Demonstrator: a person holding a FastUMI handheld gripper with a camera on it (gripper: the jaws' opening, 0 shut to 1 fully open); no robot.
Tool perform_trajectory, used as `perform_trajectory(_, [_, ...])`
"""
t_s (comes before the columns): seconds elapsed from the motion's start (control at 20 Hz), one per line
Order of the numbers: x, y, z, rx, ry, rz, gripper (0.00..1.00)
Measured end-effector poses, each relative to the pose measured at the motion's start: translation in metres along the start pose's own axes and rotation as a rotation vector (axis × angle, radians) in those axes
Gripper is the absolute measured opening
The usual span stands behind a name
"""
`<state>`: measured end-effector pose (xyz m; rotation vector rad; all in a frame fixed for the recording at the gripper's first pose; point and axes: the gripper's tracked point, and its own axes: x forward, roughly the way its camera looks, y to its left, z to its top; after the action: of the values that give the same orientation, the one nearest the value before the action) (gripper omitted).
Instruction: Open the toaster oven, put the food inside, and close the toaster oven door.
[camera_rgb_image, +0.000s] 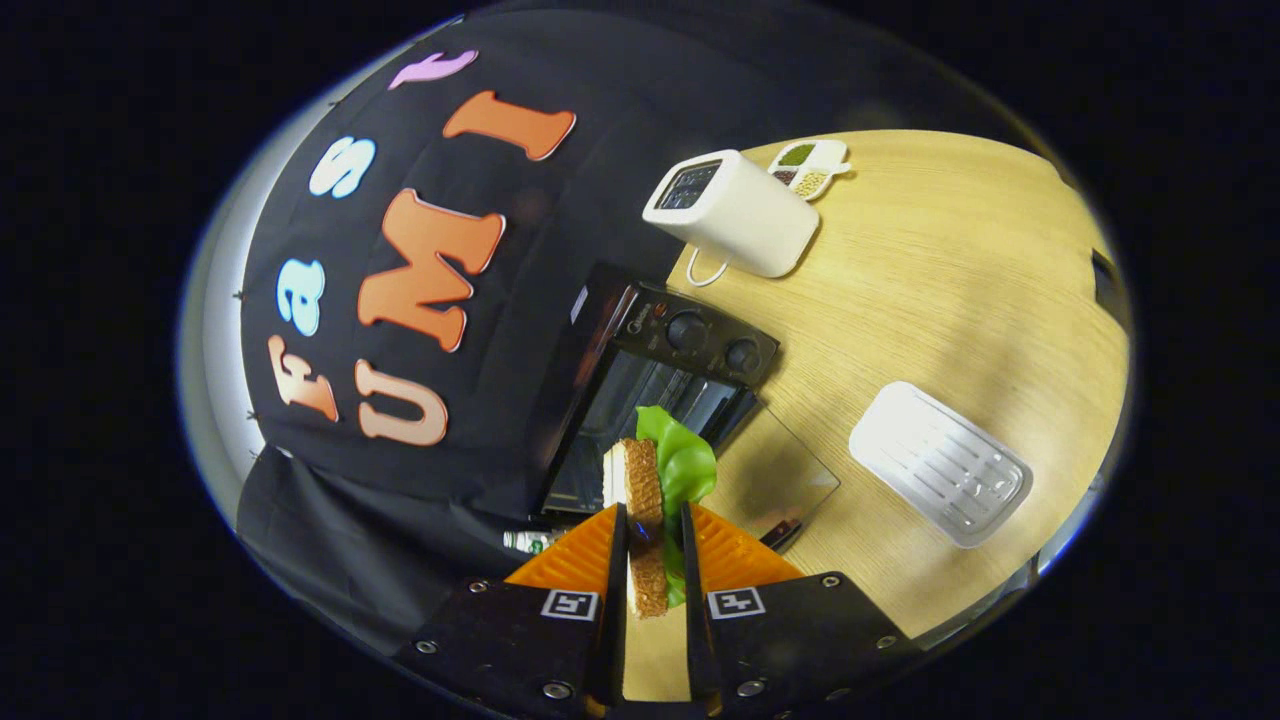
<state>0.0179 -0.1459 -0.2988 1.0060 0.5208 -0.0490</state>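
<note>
**Sandwich gripped, oven open and waiting**

While the toaster oven (640, 400) stands with its glass door (775, 470) folded down flat onto the wooden table (950, 290), the gripper (655, 530) hovers just short of that oven with the food already in its hold. Its two fingers are pinched on a sandwich (645, 500), one pressing each flat side, so the slice stands on edge between them with a green lettuce leaf (680, 460) sticking out toward the oven's mouth.

Taking the oven as the landmark and going left to right: the dark cavity lies directly beyond the sandwich, the knob panel (700, 340) sits at the oven's far side, and the lowered door spreads out on the oven's right. Farther off behind the oven stands a white appliance (735, 210), with a small divided dish (810, 167) behind that. Well to the right of the door lies a clear plastic tray (940, 462).

The step in hand looks like the carry into the cavity. To do it well, I would keep the pinch firm, travel above the lowered door rather than brushing it, and aim for the middle of the opening so the lettuce clears the frame. Release should wait until the sandwich rests on the rack, and the fingers should back straight out before the door is lifted.
</note>
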Motion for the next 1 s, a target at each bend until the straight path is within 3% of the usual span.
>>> perform_trajectory(0.35, [0.070,-0.003,-0.011,0.169,-0.116,-0.003,0.25])
perform_trajectory(0.8, [0.152,0.022,-0.009,0.172,-0.299,-0.070,0.26])
perform_trajectory(1.0, [0.181,0.033,-0.027,0.218,-0.284,-0.064,0.26])
